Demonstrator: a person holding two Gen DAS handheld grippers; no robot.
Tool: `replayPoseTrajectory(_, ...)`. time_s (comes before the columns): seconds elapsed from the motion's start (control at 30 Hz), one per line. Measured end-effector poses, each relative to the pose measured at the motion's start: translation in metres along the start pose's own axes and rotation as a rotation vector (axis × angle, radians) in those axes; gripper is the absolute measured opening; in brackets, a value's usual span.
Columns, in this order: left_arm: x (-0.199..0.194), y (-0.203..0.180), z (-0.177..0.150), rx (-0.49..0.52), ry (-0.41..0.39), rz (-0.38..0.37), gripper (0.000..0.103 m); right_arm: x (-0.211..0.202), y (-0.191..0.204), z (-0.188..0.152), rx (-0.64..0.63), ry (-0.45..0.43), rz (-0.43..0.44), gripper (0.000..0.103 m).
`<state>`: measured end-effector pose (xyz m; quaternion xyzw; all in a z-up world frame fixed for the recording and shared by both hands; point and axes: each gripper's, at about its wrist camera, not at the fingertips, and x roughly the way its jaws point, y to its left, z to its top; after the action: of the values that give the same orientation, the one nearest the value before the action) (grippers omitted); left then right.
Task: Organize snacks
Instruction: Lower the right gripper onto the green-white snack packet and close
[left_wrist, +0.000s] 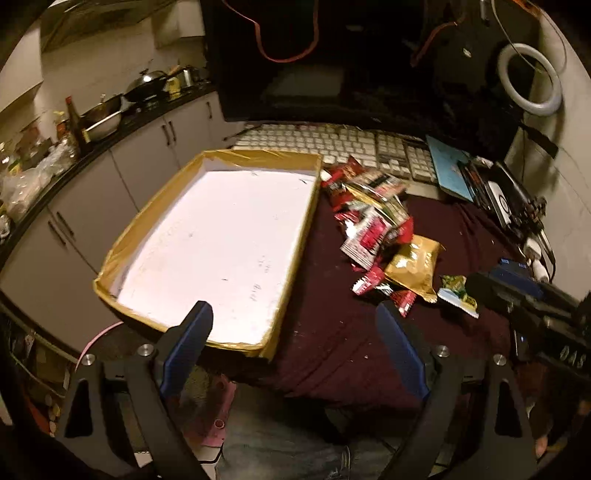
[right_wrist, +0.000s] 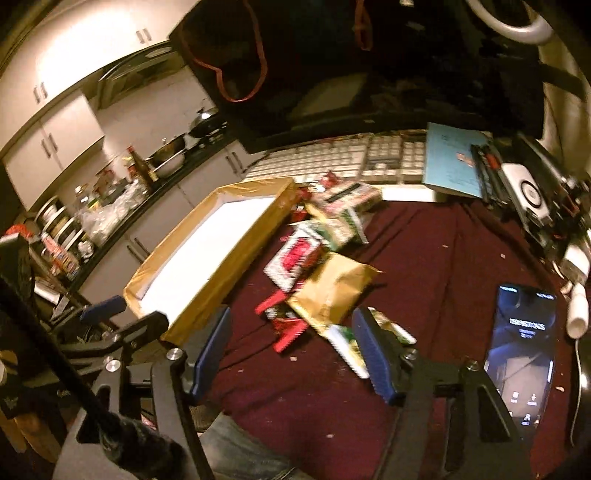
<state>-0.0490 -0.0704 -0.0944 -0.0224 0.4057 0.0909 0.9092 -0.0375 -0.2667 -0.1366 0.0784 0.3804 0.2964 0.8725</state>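
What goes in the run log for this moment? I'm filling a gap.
stage: start | left gripper: open | right gripper: open | tray: no snacks | snack pile: on cloth beside tray

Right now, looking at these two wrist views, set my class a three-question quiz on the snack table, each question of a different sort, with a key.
1. True or false: the tray already holds several snack packets.
2. Multiple choice: the snack pile lies (A) inside the tray, (B) on the maroon cloth beside the tray, (C) on the keyboard.
3. Fill in: beside the right gripper a lit ____ lies on the cloth.

Key
1. False: its white floor is bare.
2. B.
3. Phone. Both the right and left gripper have fingers spread, holding nothing.
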Motion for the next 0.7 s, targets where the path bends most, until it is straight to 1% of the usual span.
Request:
replayPoseTrajectory(0.07,0.005,-0.003,-0.001,0.008,0.018,-0.044,0.090,0.001,-0.006,-0.001,-0.004,0.014,-0.029,0.066)
replayPoseTrajectory(0.13,0.010,-0.004,-0.003,0.006,0.036,-0.074,0.089,0.004,-0.011,-0.002,-0.022,0.034,-0.047,0.066)
replayPoseTrajectory(0.3,0.019,-0.006,-0.011,-0.007,0.065,-0.123,0.084,0.022,-0.020,-0.003,-0.058,0.091,-0.107,0.065)
replayPoseTrajectory(0.37,0.024,-0.007,-0.012,-0.025,0.086,-0.157,0.079,0.032,-0.023,-0.006,-0.058,0.123,-0.111,0.060)
replayPoseTrajectory(0.47,0.028,-0.009,-0.008,-0.033,0.101,-0.196,0.077,0.043,-0.025,-0.009,-0.047,0.148,-0.134,0.059)
replayPoseTrajectory(0.5,0.030,-0.011,-0.007,-0.037,0.111,-0.207,0.077,0.042,-0.024,-0.010,-0.057,0.139,-0.152,0.054)
replayPoseTrajectory(0.53,0.032,-0.013,-0.005,-0.040,0.120,-0.223,0.077,0.042,-0.024,-0.010,-0.058,0.138,-0.159,0.045)
replayPoseTrajectory(0.6,0.038,-0.018,-0.002,-0.043,0.136,-0.248,0.077,0.042,-0.026,-0.010,-0.041,0.139,-0.146,0.044)
replayPoseTrajectory(0.63,0.043,-0.021,0.001,-0.046,0.150,-0.262,0.077,0.042,-0.026,-0.009,-0.040,0.133,-0.148,0.041)
replayPoseTrajectory(0.7,0.056,-0.026,0.006,-0.058,0.190,-0.292,0.077,0.043,-0.026,-0.009,-0.043,0.128,-0.153,0.041)
